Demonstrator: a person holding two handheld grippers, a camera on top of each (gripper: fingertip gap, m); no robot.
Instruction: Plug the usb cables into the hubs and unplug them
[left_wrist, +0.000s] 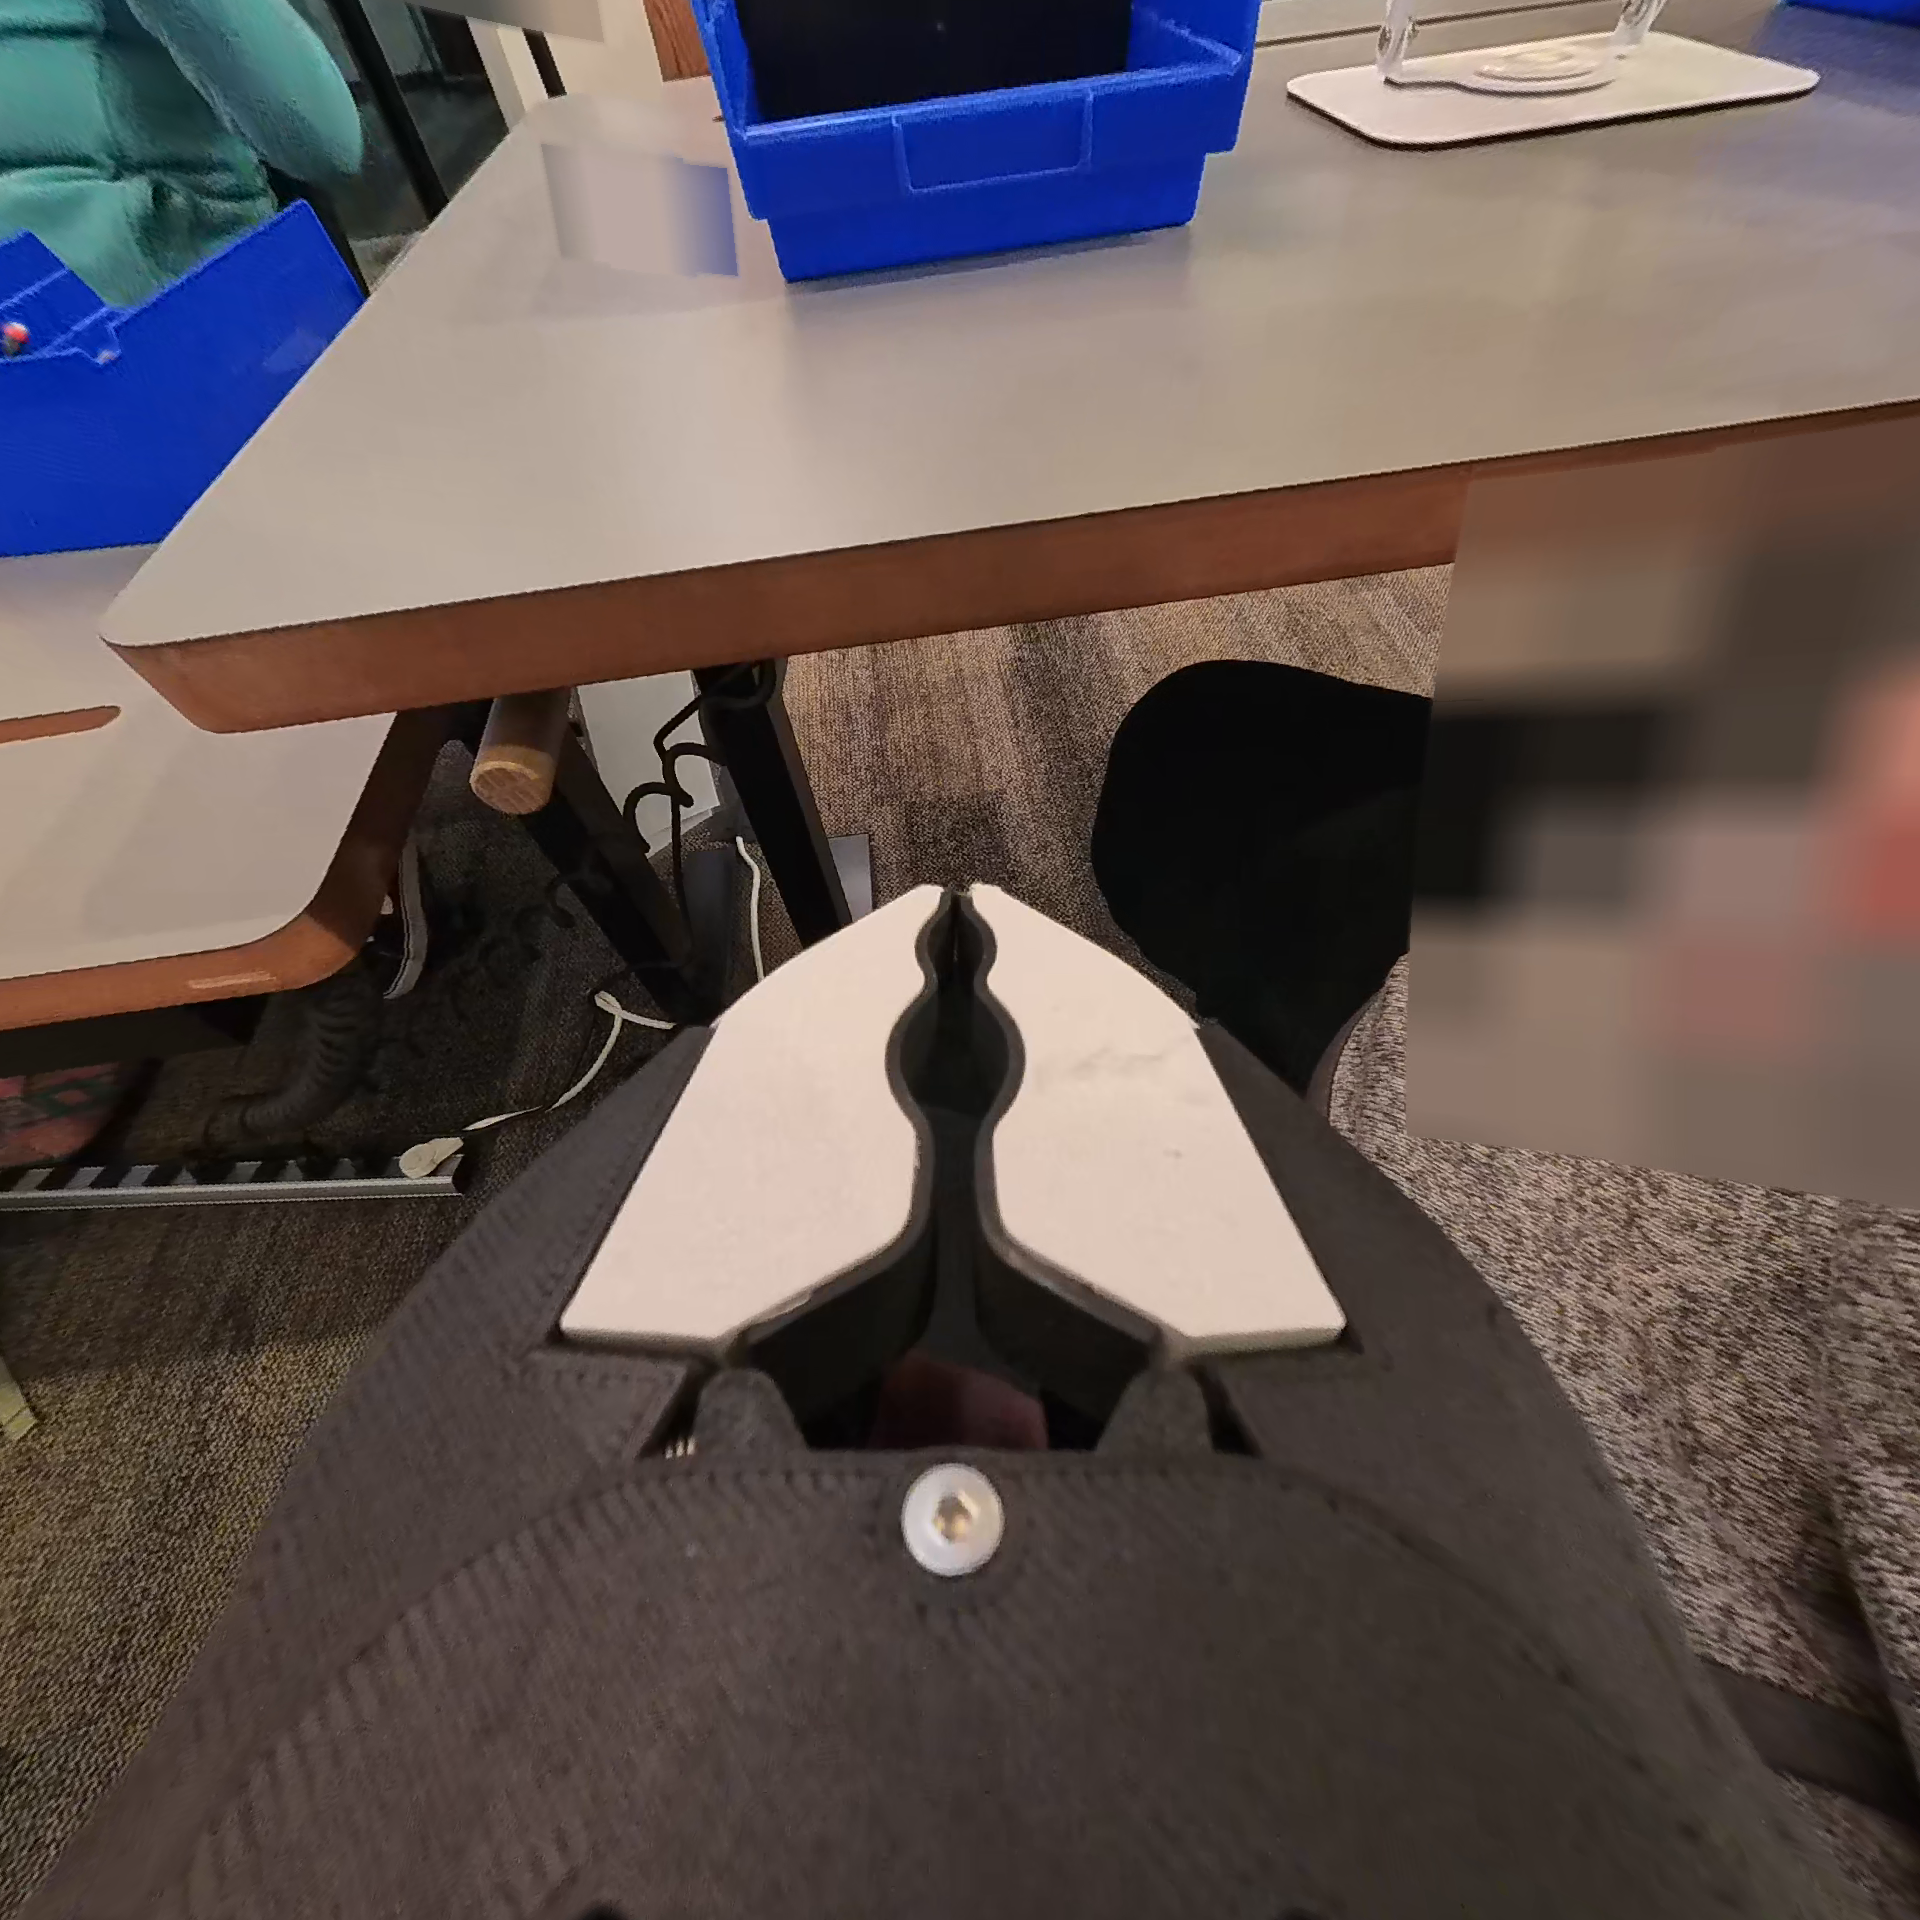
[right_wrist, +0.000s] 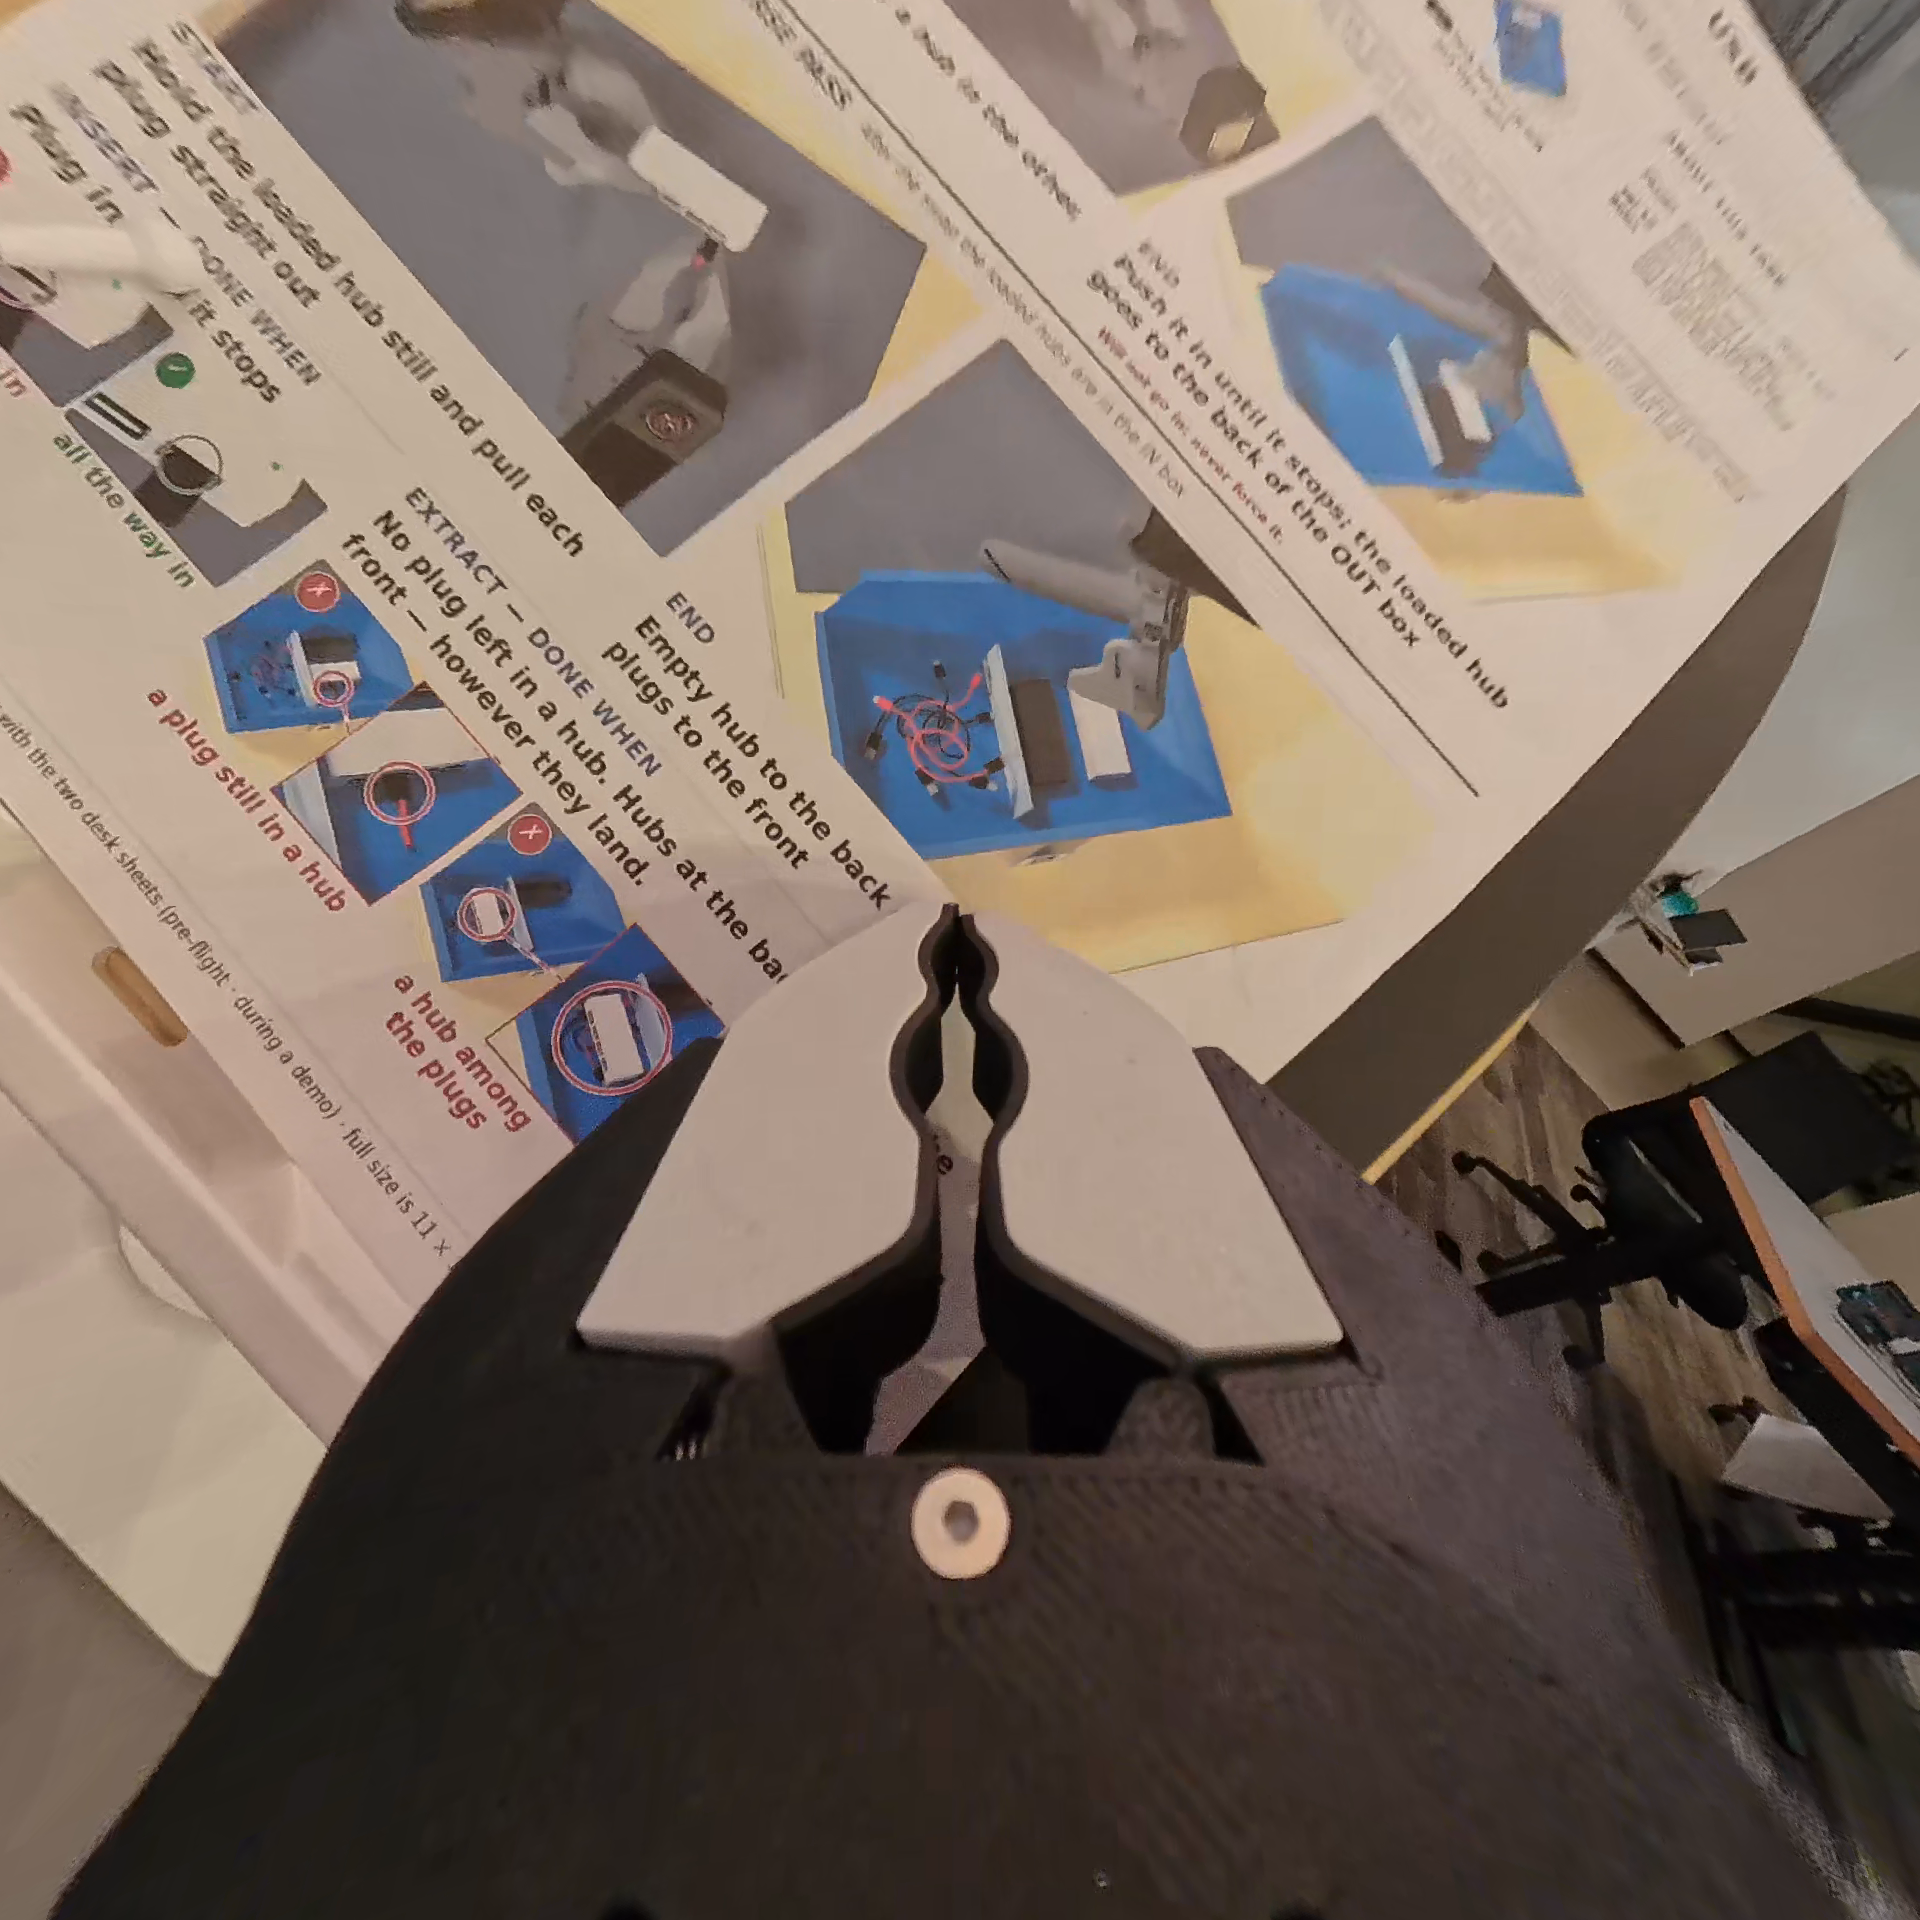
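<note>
My left gripper (left_wrist: 958, 899) is shut with nothing between its pads. It hangs in front of and below the near edge of the grey table (left_wrist: 831, 436), over the carpet. A blue bin (left_wrist: 977, 145) stands at the back of that table; what is inside it is hidden. My right gripper (right_wrist: 954, 920) is shut, its tips meeting just over printed instruction sheets (right_wrist: 1039, 520) that lie on a dark round-cornered table (right_wrist: 1662, 779). No real cable or hub shows in either view.
A second blue bin (left_wrist: 156, 416) sits at the left on a lower white table. A white stand base (left_wrist: 1548, 88) is at the back right. A black chair (left_wrist: 1257, 831) and cables are under the table. Office chairs (right_wrist: 1621, 1247) stand to the right.
</note>
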